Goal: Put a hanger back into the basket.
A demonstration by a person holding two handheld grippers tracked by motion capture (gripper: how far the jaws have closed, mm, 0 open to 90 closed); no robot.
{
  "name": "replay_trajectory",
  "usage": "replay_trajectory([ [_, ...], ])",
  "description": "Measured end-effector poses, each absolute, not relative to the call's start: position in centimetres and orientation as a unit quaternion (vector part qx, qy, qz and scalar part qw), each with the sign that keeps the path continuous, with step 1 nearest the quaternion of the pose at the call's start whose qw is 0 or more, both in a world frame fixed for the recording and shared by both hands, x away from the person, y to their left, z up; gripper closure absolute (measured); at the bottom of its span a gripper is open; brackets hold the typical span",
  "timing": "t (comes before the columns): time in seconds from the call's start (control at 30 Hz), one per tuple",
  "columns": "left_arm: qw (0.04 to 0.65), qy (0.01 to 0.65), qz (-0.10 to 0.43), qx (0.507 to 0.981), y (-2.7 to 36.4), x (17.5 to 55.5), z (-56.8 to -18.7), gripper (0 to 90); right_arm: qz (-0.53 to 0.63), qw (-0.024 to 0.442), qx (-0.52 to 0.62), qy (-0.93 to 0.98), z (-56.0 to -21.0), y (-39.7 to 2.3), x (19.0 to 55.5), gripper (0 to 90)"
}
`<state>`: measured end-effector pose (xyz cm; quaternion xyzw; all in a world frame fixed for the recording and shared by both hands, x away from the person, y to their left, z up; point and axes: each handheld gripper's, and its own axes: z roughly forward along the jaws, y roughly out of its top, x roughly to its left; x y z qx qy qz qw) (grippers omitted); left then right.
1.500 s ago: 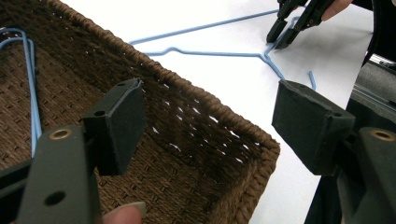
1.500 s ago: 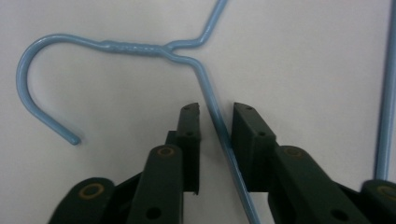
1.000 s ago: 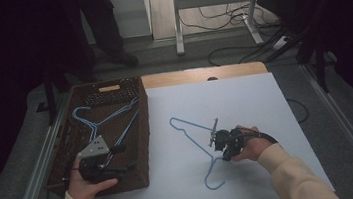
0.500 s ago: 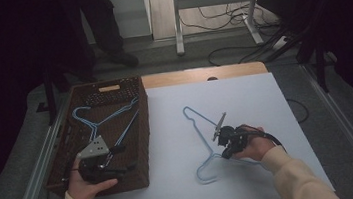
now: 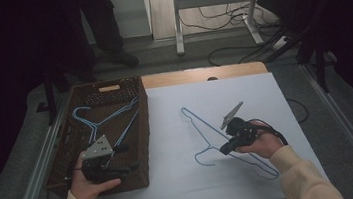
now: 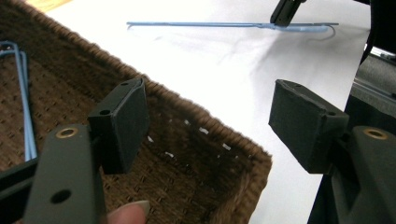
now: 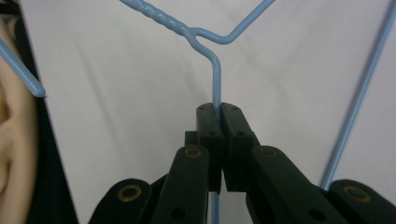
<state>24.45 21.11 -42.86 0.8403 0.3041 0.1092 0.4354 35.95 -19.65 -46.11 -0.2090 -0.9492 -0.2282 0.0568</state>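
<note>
**A:** Blue wire hanger (image 5: 209, 138) is what's in play here. Starting big though: white tabletop (image 5: 184, 184), with a dark brown woven basket (image 5: 140, 129) sitting along its left side. The hanger is over the open white part, right of the basket and well apart from it.

**B:** Yeah, and there are more blue hangers (image 5: 94, 120) inside the basket, lying on its bottom towards the far end. So where's the one on the tabletop relative to the right gripper (image 5: 224, 149)?

**A:** Pinched right in it. In the right gripper view the two black jaws are squeezed together on the wire just below the twisted neck (image 7: 161, 17), so the twist and both shoulders fan out above the jaw tips. From the high view the hook (image 5: 203, 158) curls out on the gripper's left and the triangle runs from the far tip down past the hand (image 5: 265, 142) to the near right.

**B:** Flat on the tabletop or lifted?

**A:** Can't really tell, honestly.

**B:** And the left gripper (image 5: 131, 167)?

**A:** Held over the near end of the basket, jaws standing wide apart with nothing between them, though they've just been closing a touch. In the left gripper view you look between its pads (image 6: 306, 123) at the basket's near corner and the white tabletop beyond it.
</note>
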Motion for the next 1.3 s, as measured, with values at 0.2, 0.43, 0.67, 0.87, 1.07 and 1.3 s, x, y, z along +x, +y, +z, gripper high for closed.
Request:
replay_trajectory([
  [0.2, 0.428, 0.269, 0.111, 0.856, 18.9, 25.0, -41.9, 29.9, -0.25, 0.066, -0.212, -0.943, -45.6, -20.1, 35.8, 87.4],
  [0.43, 0.389, 0.215, 0.119, 0.888, 14.2, 26.6, -40.9, 30.7, -0.255, 0.074, -0.206, -0.942, -45.4, -20.5, 35.4, 87.4],
  [0.67, 0.349, 0.18, 0.094, 0.915, 9.1, 28.8, -41.3, 29.8, -0.262, 0.077, -0.206, -0.94, -45.3, -21.0, 35.2, 87.3],
  [0.87, 0.307, 0.166, 0.09, 0.933, 5.6, 30.3, -43.0, 28.6, -0.264, 0.079, -0.201, -0.94, -45.3, -21.2, 35.0, 87.3],
  [1.07, 0.296, 0.162, 0.104, 0.936, 4.2, 31.4, -44.2, 29.7, -0.265, 0.083, -0.195, -0.941, -45.3, -21.5, 34.9, 87.3],
  [1.3, 0.288, 0.148, 0.12, 0.938, 2.6, 32.2, -45.3, 32.5, -0.267, 0.091, -0.182, -0.942, -45.3, -21.5, 34.8, 87.3],
])
